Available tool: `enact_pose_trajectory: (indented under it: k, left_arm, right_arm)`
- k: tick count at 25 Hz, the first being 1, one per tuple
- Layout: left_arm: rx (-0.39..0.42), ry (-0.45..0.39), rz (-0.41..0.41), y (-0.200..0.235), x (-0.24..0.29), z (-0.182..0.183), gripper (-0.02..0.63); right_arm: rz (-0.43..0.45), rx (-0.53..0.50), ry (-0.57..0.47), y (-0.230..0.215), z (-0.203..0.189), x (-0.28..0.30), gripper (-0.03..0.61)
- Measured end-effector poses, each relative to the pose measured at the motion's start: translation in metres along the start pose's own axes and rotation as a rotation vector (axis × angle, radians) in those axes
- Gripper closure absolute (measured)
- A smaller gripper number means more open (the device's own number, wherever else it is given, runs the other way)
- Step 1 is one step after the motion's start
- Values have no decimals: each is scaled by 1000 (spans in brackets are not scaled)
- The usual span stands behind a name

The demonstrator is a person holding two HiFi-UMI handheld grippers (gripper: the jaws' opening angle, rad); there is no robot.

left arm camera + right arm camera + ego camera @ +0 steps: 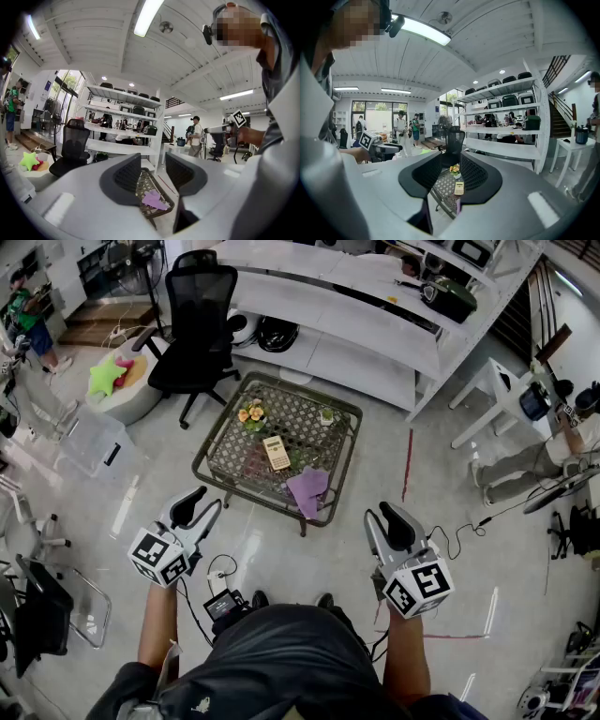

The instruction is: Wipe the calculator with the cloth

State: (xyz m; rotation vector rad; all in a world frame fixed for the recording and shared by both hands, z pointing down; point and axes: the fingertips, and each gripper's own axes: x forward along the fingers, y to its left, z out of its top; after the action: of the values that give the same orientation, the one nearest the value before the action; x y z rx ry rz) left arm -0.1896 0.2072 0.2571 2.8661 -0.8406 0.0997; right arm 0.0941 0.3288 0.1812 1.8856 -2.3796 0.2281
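A beige calculator [276,453] lies near the middle of a low lattice-top table [225,442], and it also shows in the right gripper view [459,188]. A purple cloth [307,489] sits crumpled at the table's near edge, hanging partly over the rim; the left gripper view catches it too [154,199]. Both grippers hover over the floor, well short of the table. My left gripper [208,502] is open with nothing between its jaws. My right gripper [380,515] also stands open and empty, its jaws a little apart.
A small pot of flowers [251,414] and a tiny white pot [326,414] share the table. A black office chair [199,315] stands behind it, white shelving [356,324] at the back, a white side table [497,390] to the right. Cables [459,535] trail over the floor.
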Motion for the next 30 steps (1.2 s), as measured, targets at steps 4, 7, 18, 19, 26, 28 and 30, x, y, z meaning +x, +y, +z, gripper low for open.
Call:
enact_pose_trajectory:
  k: [4,7,18,19,26,28,30]
  left_arm:
    - [-3,-4,-6,10,-4,-4,396]
    - [-6,-6,-9,14,-7,-5,396]
    - [-27,-19,-30,17,-20,-10,396]
    - [-29,-19,-32,17,-22,-12,396]
    - [-40,-5,-20,15,-19,-21,397]
    - [-38,-7,-8,17,-12,-21,396]
    - [-39,-2,17,20,-8,-24,396]
  right_arm:
    - [-4,-8,9,9,5,8,476]
    - [-6,-8,8,14,4,10,476]
    - [-17,-22,30,35,2,8,476]
    - [-19,-23,30,36,2,7,476]
    - [11,9,35,31,1,8,477]
    - [25,19,32,21,-1,16,477]
    - [56,35,32,15,-5,27,477]
